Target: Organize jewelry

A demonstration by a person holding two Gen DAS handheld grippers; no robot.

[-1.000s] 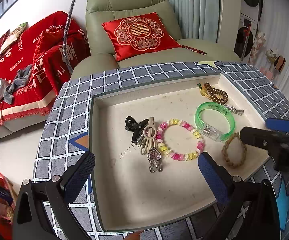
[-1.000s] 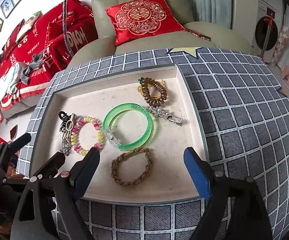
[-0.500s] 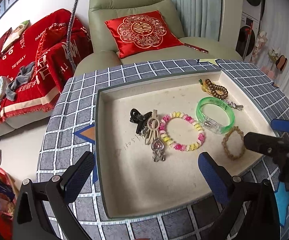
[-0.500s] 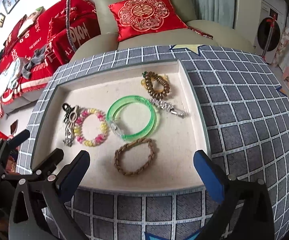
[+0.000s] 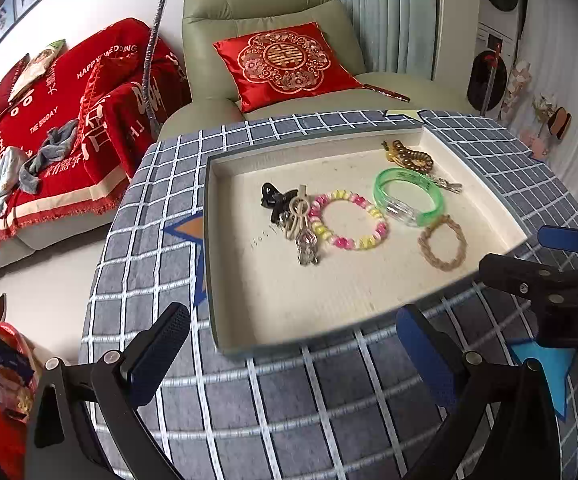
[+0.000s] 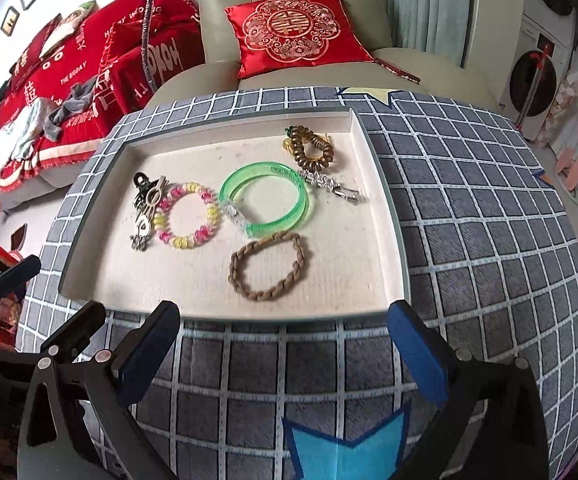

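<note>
Now, left wrist view: the left tongs (image 5: 289, 354) have drawn back from over the shallow grey-rimmed cream tray (image 5: 369, 324) to the near checked-cloth desk (image 5: 289, 400), spread wide and empty. The pink-and-yellow beaded bracelet (image 5: 349, 220), translucent green bangle (image 5: 409, 196) and braided brown cord bracelet (image 5: 443, 244) lie inside.

Right wrist view: the right tongs (image 6: 285, 350) have likewise retreated, wide apart, holding nothing. The brown bead coil (image 6: 313, 148) sits at the far right corner. Judgement: all jewelry is placed; the task appears finished.
</note>
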